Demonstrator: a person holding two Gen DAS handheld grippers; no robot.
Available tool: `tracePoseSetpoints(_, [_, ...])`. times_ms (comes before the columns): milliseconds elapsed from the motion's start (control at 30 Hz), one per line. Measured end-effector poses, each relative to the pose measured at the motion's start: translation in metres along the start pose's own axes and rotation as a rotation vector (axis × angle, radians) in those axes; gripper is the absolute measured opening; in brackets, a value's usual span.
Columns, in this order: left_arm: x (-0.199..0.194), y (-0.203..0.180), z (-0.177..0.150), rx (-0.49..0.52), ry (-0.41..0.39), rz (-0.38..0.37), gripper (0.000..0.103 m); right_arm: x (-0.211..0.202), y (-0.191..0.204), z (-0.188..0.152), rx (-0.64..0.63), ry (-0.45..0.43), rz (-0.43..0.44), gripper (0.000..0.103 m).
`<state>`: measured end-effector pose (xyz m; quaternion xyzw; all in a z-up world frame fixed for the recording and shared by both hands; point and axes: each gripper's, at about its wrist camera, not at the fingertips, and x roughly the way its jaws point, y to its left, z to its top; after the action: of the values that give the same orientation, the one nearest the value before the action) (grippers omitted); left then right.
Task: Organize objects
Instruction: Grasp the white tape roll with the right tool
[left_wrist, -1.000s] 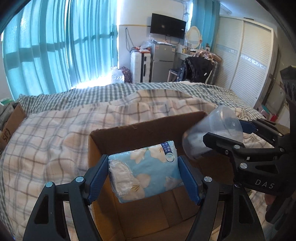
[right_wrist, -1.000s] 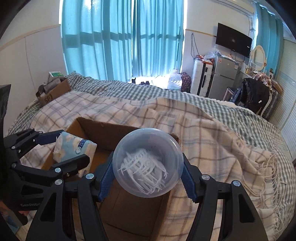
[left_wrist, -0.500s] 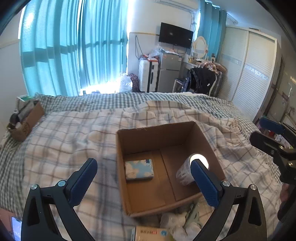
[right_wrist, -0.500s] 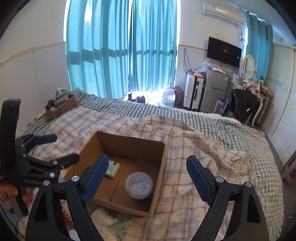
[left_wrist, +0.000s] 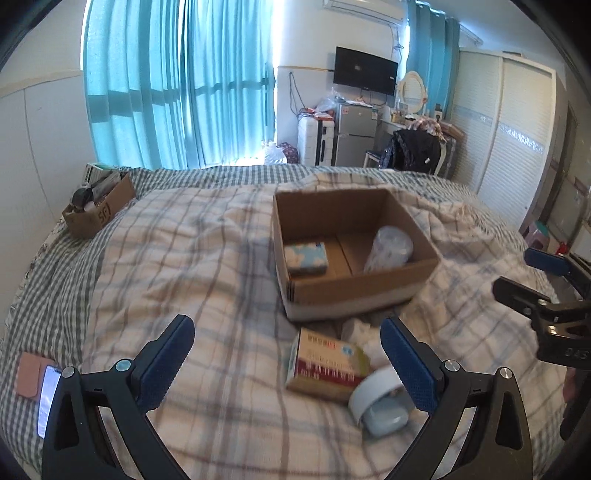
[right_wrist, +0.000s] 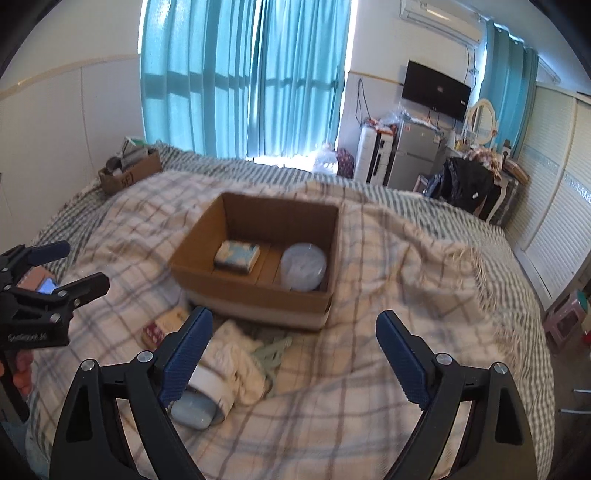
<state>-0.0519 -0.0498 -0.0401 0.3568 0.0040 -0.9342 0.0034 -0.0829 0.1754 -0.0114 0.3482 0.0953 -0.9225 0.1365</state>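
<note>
Both tools empty, jaws apart: left tool (left_wrist: 286, 354), right tool (right_wrist: 293, 345). Small carton (left_wrist: 327, 363) lies on the bed between the left tool's fingers, long axis crosswise; left nearer. Beyond it, cardboard box (left_wrist: 364, 286) holds tissue pack (left_wrist: 306, 257) and clear cup (left_wrist: 391, 247).

The cardboard box (left_wrist: 354, 284) is open on top, with bare floor showing between the tissue pack (left_wrist: 306, 258) at 9 o'clock and the clear cup (left_wrist: 389, 249) at 3 o'clock. At its 6 o'clock side, a carton (left_wrist: 327, 363), white cloth (right_wrist: 236, 360) and tape roll (left_wrist: 380, 402) crowd the bed (left_wrist: 177, 258).
</note>
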Motion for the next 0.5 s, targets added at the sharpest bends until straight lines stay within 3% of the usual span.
tracePoseSetpoints(267, [0.008, -0.008, -0.038, 0.034, 0.038, -0.003, 0.103, 0.05, 0.04, -0.06, -0.052, 0.173, 0.029, 0.09])
tracePoseSetpoints(433, [0.014, -0.007, -0.044, 0.04, 0.054, 0.015, 0.103, 0.071, 0.048, -0.071, -0.064, 0.245, 0.057, 0.089])
tracePoseSetpoints(500, [0.02, -0.005, -0.046, 0.027, 0.07, 0.01, 0.103, 0.081, 0.05, -0.073, -0.068, 0.272, 0.061, 0.084])
